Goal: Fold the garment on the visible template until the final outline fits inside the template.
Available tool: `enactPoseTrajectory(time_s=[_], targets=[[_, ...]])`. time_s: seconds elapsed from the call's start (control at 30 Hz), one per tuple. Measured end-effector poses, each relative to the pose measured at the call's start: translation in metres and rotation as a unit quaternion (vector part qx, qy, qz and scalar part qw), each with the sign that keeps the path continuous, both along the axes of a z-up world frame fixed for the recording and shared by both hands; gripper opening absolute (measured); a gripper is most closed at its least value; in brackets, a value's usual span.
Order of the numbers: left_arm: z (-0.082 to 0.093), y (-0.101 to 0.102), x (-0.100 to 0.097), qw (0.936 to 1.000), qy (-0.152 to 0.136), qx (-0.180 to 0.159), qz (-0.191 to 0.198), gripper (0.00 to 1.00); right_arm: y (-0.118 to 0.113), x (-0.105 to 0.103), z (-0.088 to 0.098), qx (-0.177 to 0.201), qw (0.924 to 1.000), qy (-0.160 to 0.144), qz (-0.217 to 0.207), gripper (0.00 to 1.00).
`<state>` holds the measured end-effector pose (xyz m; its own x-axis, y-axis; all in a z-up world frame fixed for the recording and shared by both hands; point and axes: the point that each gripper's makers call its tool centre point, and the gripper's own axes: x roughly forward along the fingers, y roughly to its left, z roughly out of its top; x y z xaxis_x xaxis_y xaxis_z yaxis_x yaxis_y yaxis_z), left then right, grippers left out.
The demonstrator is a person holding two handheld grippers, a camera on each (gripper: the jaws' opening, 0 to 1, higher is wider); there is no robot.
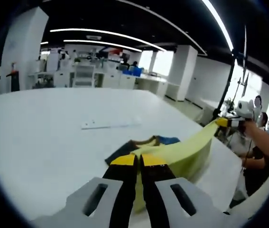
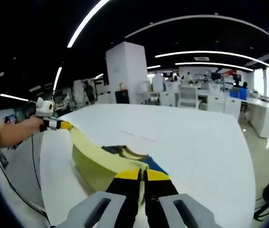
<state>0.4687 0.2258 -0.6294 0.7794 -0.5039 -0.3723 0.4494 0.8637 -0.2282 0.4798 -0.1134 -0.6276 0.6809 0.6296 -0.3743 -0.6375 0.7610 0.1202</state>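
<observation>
Left gripper view: our left gripper point(image 1: 139, 160) and right gripper point(image 1: 223, 122) have fingers clenched on the yellow garment point(image 1: 186, 149), stretched above the desk point(image 1: 44, 137) toward three o'clock. Soft, light cloth; we'd keep gripping edges.

We see a wide white table point(image 1: 39, 137); a dark blue-and-brown garment point(image 1: 139, 145) lies centrally, a flat white strip point(image 1: 109, 125) at eleven o'clock.

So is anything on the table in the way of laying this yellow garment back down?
Only the dark clothes lying under the yellow garment, which both grippers, left and right, hold stretched above the table. A thin white strip lies farther off.
</observation>
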Motion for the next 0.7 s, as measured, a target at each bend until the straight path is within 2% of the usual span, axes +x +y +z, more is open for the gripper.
enactPoseTrajectory(time_s=[0.7], targets=[[0.011, 0.0, 0.046, 0.9999, -0.017, 0.001, 0.0, 0.0, 0.008, 0.038, 0.01, -0.01, 0.9999, -0.008, -0.009, 0.0]])
